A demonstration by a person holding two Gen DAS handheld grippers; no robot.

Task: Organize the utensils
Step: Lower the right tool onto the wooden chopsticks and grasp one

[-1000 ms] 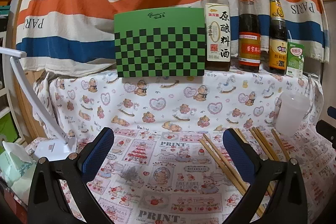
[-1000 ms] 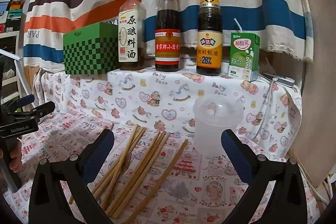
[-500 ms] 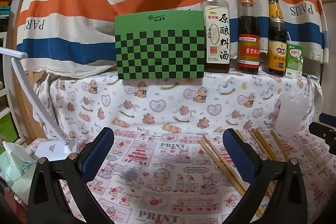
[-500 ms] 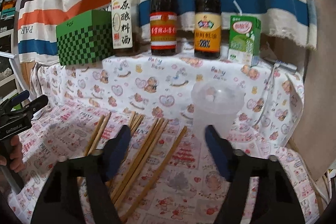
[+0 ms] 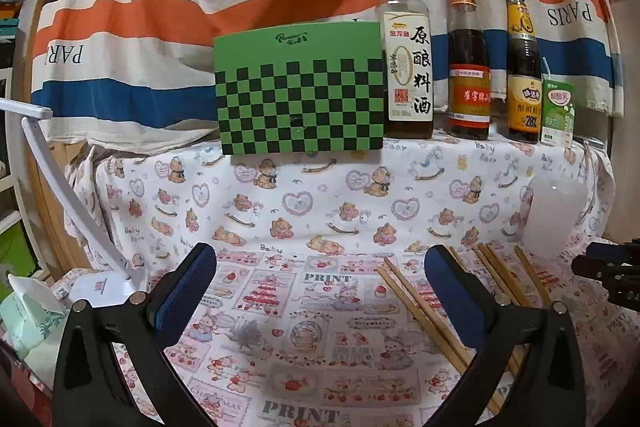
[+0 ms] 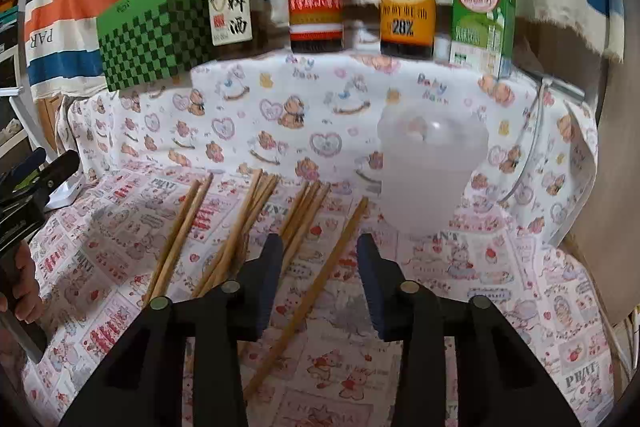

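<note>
Several wooden chopsticks (image 6: pixel 240 223) lie loose on the printed cloth, with one single chopstick (image 6: pixel 320 291) apart at their right. My right gripper (image 6: pixel 320 251) hangs low over that single chopstick. Its jaws are closing with the stick between them, and the pads do not press on it. A translucent plastic cup (image 6: pixel 428 171) stands upright just right of the sticks. In the left wrist view my left gripper (image 5: pixel 320 259) stands wide open above bare cloth. The chopsticks (image 5: pixel 416 303) lie by its right finger, the cup (image 5: pixel 552 211) is at far right, and the right gripper (image 5: pixel 608 267) shows at the edge.
On the raised shelf behind stand a green checkered box (image 5: pixel 300 91), three sauce bottles (image 5: pixel 468 67) and a green drink carton (image 5: pixel 556 111). A white lamp base (image 5: pixel 100 287) and a tissue pack (image 5: pixel 28 319) sit at the left. A hand (image 6: pixel 24 279) holds the left gripper.
The right gripper tipped downward and came closer to the chopsticks. Its jaws narrowed from wide open to either side of the single chopstick. The left gripper stayed still.
</note>
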